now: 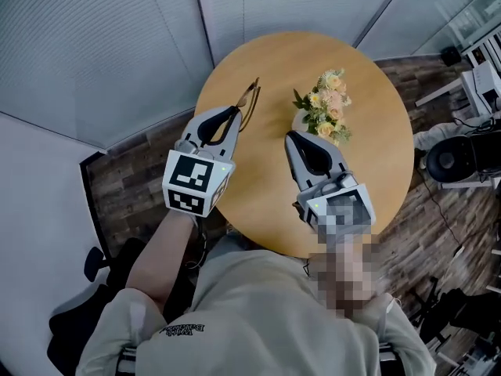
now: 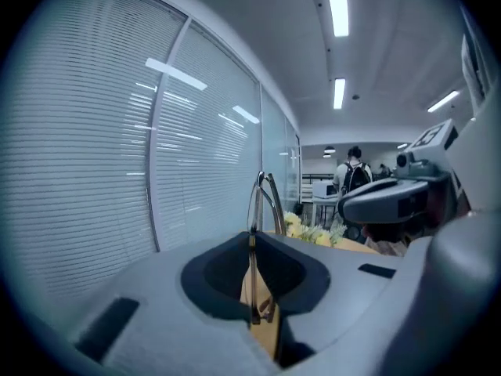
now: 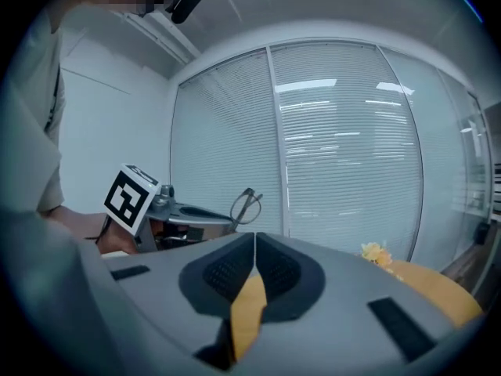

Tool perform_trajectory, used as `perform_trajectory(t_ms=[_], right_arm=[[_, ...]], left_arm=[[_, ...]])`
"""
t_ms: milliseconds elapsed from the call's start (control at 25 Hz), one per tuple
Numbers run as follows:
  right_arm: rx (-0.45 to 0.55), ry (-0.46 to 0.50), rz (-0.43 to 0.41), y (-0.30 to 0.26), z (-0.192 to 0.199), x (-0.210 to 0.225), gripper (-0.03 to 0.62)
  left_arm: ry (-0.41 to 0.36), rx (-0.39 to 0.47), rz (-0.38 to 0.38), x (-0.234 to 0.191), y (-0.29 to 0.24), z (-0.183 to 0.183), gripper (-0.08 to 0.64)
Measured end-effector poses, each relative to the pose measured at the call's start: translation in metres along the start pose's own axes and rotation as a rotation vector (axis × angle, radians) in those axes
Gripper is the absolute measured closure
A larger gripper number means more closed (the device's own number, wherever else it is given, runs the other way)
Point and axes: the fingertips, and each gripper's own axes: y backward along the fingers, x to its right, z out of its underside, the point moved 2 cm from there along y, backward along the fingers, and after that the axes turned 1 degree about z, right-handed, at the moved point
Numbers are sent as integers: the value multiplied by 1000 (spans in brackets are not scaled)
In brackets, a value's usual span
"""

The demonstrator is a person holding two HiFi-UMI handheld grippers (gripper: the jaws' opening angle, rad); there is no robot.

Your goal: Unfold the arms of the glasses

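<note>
We hold both tools over the round worktop (image 1: 376,131). Our right tool (image 1: 291,136) is pressed together on nothing. Our left tool (image 1: 234,116) pinches the glasses (image 1: 249,99) by the frame; they jut beyond its tips, clear of the worktop.

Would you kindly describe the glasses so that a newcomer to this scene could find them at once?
Start at the round wooden table; over its left edge, the left claw is shut on the glasses. They are a thin, dark wire frame poking out past the claw's tips, unlike the bushy yellow and peach flowers to their right.
</note>
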Motion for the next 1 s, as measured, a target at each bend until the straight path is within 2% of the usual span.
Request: perform_trajectory(t_ms=[200,360,600,880,1000], right_arm=[[66,26,-10,25,-30,-14,561],[120,65,-19,47,-54,-27,561],[166,91,-12,60,-71,-28,561],[161,80,-19,66,-69,-28,561],[145,76,-30,64,-63,-29,561]], left_arm=[[121,115,14,6,37,-37,518],[177,210,16,17,68,-65,518],[308,310,42,29,101,-91,518],[330,359,8,35,124,-99,518],[373,369,16,34,124,-96,518]])
